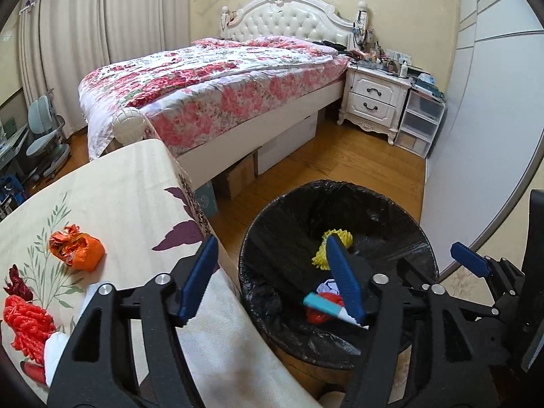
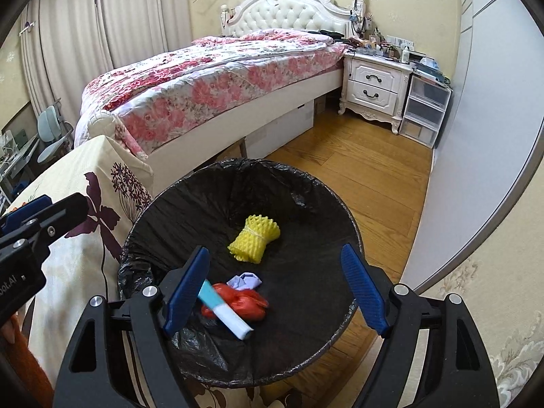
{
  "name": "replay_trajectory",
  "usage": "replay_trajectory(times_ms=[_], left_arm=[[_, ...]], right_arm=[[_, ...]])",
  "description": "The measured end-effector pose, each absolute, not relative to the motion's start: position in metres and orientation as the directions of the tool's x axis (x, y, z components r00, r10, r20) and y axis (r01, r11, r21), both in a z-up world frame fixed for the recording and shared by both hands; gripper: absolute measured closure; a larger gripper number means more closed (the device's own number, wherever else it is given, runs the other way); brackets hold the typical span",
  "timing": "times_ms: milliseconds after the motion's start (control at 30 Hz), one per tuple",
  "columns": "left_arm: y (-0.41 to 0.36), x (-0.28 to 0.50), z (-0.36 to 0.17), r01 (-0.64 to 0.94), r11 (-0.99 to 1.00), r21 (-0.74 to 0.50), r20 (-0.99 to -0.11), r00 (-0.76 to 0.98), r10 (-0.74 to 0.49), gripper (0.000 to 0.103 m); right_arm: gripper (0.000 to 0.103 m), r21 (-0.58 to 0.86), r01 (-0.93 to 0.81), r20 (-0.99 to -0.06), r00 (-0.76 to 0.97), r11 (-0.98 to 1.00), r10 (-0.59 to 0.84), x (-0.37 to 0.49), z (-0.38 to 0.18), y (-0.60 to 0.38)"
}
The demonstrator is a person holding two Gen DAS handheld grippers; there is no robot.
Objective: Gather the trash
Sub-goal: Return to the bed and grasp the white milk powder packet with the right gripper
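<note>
**Bin half-filled, more trash waiting on the worktop**

The right hand-held gripper (image 2: 275,292) hangs over the bin (image 2: 142,234) with its jaws spread wide and nothing between them. Directly below, on the black liner, lie a teal-and-white tube (image 2: 226,312), a red wad (image 2: 248,304), a pale lilac scrap (image 2: 246,280) and, farther in, a yellow foam net (image 2: 255,239). The tube looks blurred, so it may be falling; that is a guess from the smear alone. A released gripper centred above the bin fits a drop just made.

The left hand-held gripper (image 1: 272,282) is likewise open and empty. It straddles the worktop's edge (image 1: 217,272), one finger over the cloth, the other over the bin, placed well to turn either way. The bin stands on the floor right against the worktop, which keeps each carry short.

Trash not yet collected sits on the flowered cloth: an orange crumpled wrapper (image 1: 76,250) near the middle, and a red foam net (image 1: 29,326) at the near left beside something white (image 1: 56,350), partly hidden by the gripper body.

Judged from this, the task is roughly midway. The wrapper lies nearest the left gripper, so it seems the likely next pick; it is light and crushed, and should need only a soft pinch.
</note>
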State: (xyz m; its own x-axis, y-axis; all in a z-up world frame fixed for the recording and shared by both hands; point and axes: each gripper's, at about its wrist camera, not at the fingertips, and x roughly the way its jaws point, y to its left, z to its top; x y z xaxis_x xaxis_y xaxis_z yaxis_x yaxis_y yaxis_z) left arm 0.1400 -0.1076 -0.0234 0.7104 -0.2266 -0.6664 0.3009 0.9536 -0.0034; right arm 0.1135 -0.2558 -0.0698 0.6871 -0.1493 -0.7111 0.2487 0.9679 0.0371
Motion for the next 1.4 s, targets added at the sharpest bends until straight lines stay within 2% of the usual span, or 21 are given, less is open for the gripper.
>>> replay_trajectory(times_ms=[133, 233, 700, 1400], left_arm=[[-0.101, 0.131, -0.016, 0.283, 0.959, 0.006, -0.651, 0.729, -0.211, 0.025], [-0.093, 0.121, -0.011, 0.268, 0.963, 0.020, -0.640, 0.744, -0.193, 0.024], [-0.028, 0.077, 0.007, 0.165, 0.986, 0.004, -0.628, 0.768, -0.126, 0.022], [0.103, 0.045, -0.008, -0.082, 0.997, -0.005, -0.662, 0.747, 0.058, 0.022]], right_arm=[[0.025, 0.042, 0.248, -0.703, 0.696, 0.968, -0.148, 0.106, -0.063, -0.253], [0.024, 0.041, 0.241, -0.696, 0.704, 0.970, -0.145, 0.101, -0.058, -0.249], [0.024, 0.052, 0.151, -0.675, 0.734, 0.987, -0.077, 0.074, -0.042, -0.201], [0.024, 0.040, -0.081, -0.678, 0.730, 0.996, 0.087, 0.079, -0.036, -0.092]])
